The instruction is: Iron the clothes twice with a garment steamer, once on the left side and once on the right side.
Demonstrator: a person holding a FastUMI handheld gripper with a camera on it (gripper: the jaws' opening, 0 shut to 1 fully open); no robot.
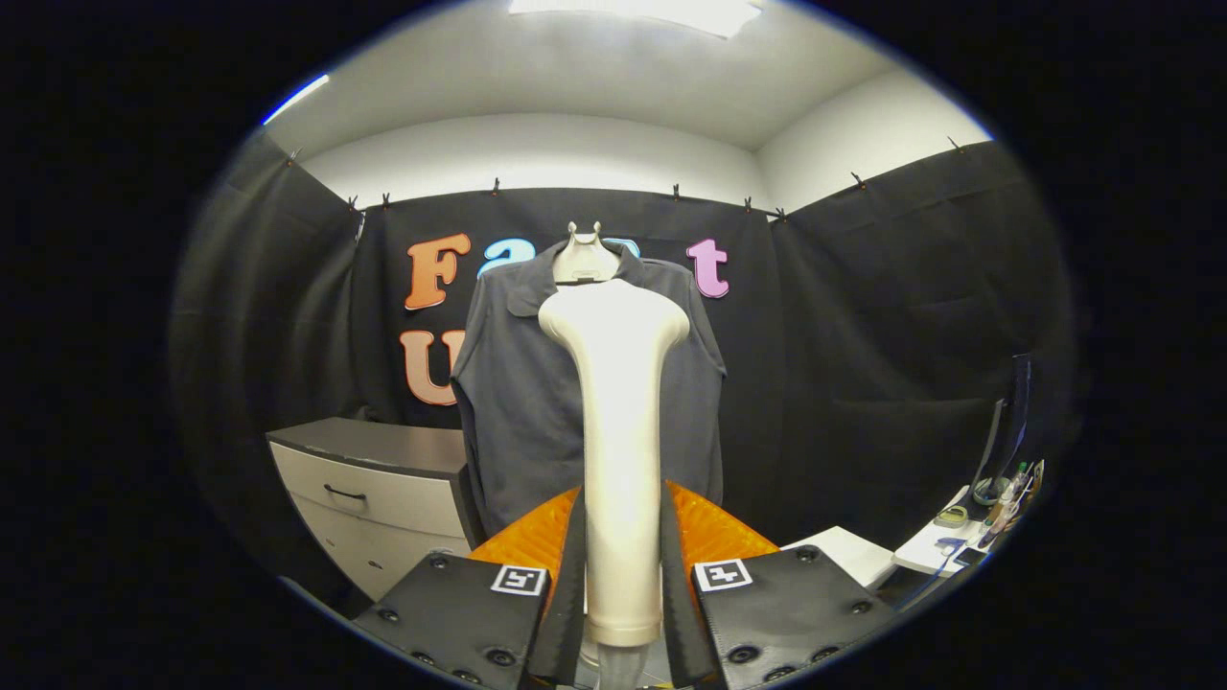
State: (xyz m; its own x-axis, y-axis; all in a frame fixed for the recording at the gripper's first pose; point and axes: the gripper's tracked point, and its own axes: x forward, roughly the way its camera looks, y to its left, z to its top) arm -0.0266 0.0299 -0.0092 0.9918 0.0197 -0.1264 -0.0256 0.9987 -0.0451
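We have the garment steamer (618, 450) pinched between the jaws, both fingers (575, 565) pressing on its cream handle low in the middle of the frame, and its broad head stands upright just above centre. Beyond the head, the dark collared shirt (518, 383) hangs on a pale hanger (585, 257) against the black booth wall, filling the centre of the frame. From here we cannot tell whether the head touches the cloth or hangs a little short of it; it covers the shirt's chest, close to the middle line and near the collar.

We judge the step in hand to be bringing the head onto one side of the shirt for a pass. To do it well, we should shift off the middle line toward the chosen side, start high near the shoulder, and lay the face of the head flat to the fabric, not on an edge. Then we draw it down in one slow, even stroke to the hem, keeping the handle upright so the grip does not twist in the jaws. The shirt hangs free, so a hard push would only swing it on the hanger; light contact is better.

A grey drawer cabinet (369, 489) sits at lower left and a cluttered white bench (935, 548) at lower right, both to be kept clear of on the downstroke.
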